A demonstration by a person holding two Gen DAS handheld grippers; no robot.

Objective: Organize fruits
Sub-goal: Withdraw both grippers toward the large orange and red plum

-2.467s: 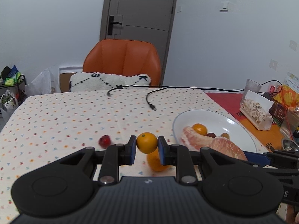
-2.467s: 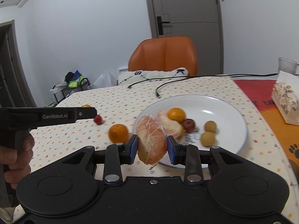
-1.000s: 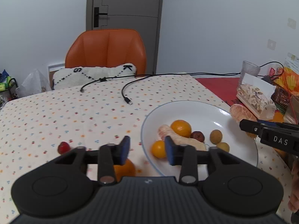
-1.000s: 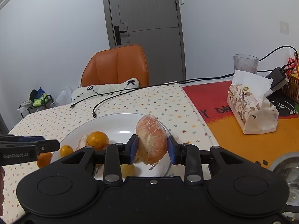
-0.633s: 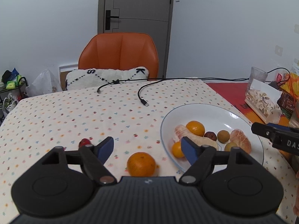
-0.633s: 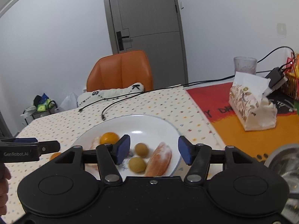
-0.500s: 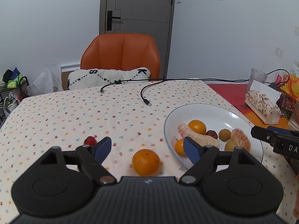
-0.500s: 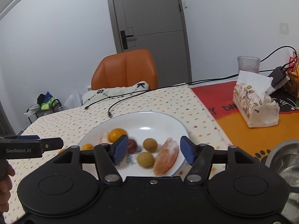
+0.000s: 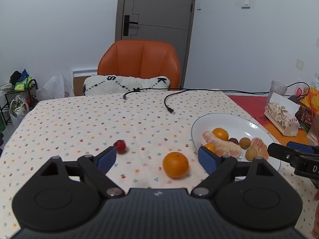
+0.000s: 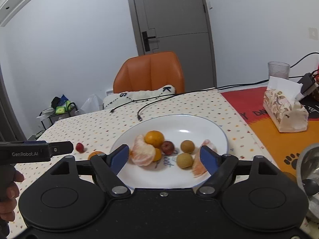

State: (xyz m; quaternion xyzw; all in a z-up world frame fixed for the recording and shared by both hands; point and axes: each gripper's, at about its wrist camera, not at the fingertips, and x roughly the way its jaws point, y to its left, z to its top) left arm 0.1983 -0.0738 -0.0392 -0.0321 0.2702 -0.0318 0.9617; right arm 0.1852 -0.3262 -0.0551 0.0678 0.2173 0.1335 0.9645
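Now white plate (image 10: 211,126), 7 fruits inside

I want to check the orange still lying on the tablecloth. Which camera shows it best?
The left wrist view: the orange lies whole and unblocked on the tablecloth, left of the plate. In the right wrist view only a sliver of it shows above the right gripper's finger.
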